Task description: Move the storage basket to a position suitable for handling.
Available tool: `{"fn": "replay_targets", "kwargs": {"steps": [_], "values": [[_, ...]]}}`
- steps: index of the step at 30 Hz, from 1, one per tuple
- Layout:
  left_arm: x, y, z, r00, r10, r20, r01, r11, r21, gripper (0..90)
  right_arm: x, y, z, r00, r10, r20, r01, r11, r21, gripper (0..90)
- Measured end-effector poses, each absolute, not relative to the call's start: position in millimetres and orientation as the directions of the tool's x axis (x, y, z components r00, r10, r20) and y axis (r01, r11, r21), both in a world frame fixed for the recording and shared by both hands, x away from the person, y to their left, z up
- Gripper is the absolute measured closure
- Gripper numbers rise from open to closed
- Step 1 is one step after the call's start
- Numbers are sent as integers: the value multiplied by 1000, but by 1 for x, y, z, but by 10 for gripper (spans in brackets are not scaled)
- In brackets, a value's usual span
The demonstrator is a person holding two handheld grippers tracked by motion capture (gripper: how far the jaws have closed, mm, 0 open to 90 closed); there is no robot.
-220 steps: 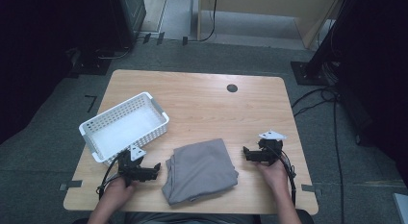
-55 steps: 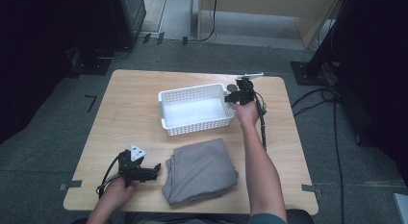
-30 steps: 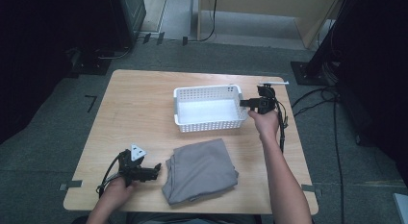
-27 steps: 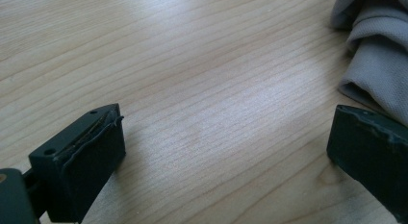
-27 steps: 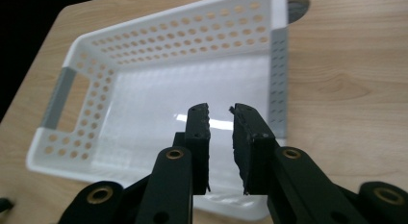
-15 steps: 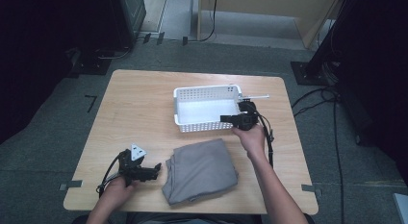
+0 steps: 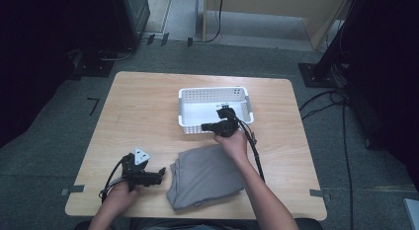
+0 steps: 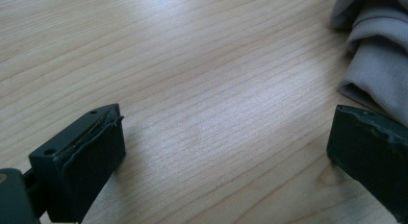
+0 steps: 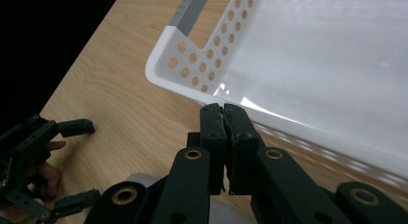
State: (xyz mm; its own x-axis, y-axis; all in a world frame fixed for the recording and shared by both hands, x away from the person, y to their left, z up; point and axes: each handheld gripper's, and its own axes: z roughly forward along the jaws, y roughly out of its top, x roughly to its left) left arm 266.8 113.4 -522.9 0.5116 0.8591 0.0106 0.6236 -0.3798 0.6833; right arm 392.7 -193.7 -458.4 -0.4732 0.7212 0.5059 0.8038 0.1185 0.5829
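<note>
Basket (image 7: 216, 110), white, perforated, rectangular.

- My left gripper (image 7: 159, 174) sits low, jaws spread wide apart, nothing between them.
- My right gripper (image 9: 223, 113) reaches well ahead of it, jaws pressed together, forearm outstretched.

it looked like a lab: a bare wooden tabletop (image 7: 148, 116) on grey carpet (image 7: 59, 116) (cables (image 7: 326, 99), dark equipment stands (image 7: 328, 67) around).
</note>
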Motion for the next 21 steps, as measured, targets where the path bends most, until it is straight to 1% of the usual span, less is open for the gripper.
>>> {"fn": "replay_targets", "kwargs": {"steps": [4,15,21], "values": [[267,113,-523,512,859,11,624,-380,683,0,395,-183,-458,-499,717,486,789,144,597,867],[267,113,-523,511,860,9,624,-378,684,0,408,-178,-458,-498,716,489,790,142,597,865],[267,113,-523,511,860,8,624,-378,684,0,409,-181,-453,-501,707,499,787,132,603,811]]}}
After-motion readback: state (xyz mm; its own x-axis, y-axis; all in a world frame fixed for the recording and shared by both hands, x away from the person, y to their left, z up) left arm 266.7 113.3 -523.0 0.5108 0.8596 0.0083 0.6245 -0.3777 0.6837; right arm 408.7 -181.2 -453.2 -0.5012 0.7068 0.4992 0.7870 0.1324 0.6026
